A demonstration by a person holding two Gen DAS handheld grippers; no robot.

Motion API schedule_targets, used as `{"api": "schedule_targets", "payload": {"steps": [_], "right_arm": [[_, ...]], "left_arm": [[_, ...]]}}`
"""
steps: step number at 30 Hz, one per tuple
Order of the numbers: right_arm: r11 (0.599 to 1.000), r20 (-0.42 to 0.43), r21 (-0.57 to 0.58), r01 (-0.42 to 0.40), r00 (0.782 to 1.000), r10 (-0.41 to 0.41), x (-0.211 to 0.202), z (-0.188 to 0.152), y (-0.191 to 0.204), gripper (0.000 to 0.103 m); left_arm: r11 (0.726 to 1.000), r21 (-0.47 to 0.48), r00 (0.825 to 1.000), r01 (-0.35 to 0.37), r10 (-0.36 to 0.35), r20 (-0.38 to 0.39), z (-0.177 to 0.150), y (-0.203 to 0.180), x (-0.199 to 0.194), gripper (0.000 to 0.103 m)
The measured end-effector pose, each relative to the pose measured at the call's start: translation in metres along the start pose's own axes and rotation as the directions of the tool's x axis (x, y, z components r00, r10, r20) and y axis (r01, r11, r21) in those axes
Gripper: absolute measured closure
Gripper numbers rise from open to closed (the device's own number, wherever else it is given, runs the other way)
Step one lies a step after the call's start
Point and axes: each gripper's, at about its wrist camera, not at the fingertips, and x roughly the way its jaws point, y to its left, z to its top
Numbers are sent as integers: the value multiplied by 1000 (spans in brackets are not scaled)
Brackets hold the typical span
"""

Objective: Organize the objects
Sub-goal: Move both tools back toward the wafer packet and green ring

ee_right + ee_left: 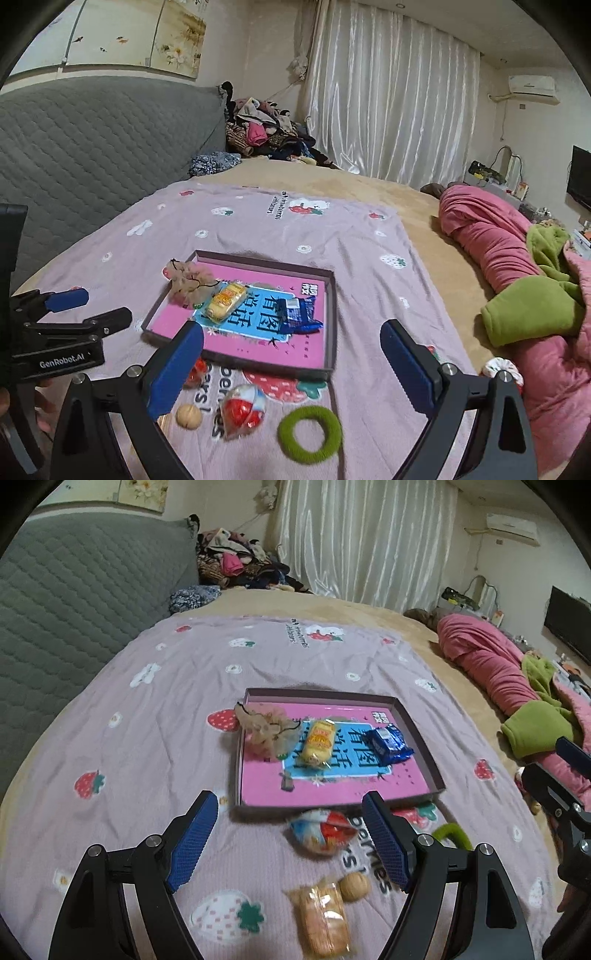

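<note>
Both my tongs are open and empty. Left gripper point(290, 843) hangs over the strawberry sheet point(155, 746); the tray point(421, 734) lies just ahead of its tips, holding a beige mesh pouf point(266, 733), a yellow snack point(317, 747) and a blue packet point(389, 746). Between my left jaws: a red-white egg packet point(321, 830), a walnut point(354, 886) and a wrapped biscuit point(325, 919), all blurred. Right gripper point(291, 369) frames the tray's near edge. Only the right view shows the green hair tie point(310, 434) whole; the left view catches just an arc of it behind my right finger. The right view's left finger point(173, 369) hides the biscuit.
</note>
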Motion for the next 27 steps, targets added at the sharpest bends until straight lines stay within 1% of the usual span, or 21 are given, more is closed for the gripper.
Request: {"api": "schedule_targets", "payload": {"steps": [4, 10, 19, 27], "right_arm": [[1000, 7, -3, 1, 1000, -1, -21, -6, -1, 6], [1000, 2, 1, -7, 1000, 7, -38, -17, -5, 6], [1000, -5, 15, -24, 1000, 24, -53, -35, -13, 6], [999, -10, 29, -31, 999, 32, -59, -46, -18, 6]], "left_arm": [[1000, 5, 1000, -5, 5, 5, -6, -7, -19, 22], [1000, 15, 1000, -14, 14, 24, -17, -17, -47, 22], [999, 35, 999, -33, 33, 13, -31, -31, -62, 22], [998, 35, 999, -43, 43, 10, -42, -35, -71, 22]]}}
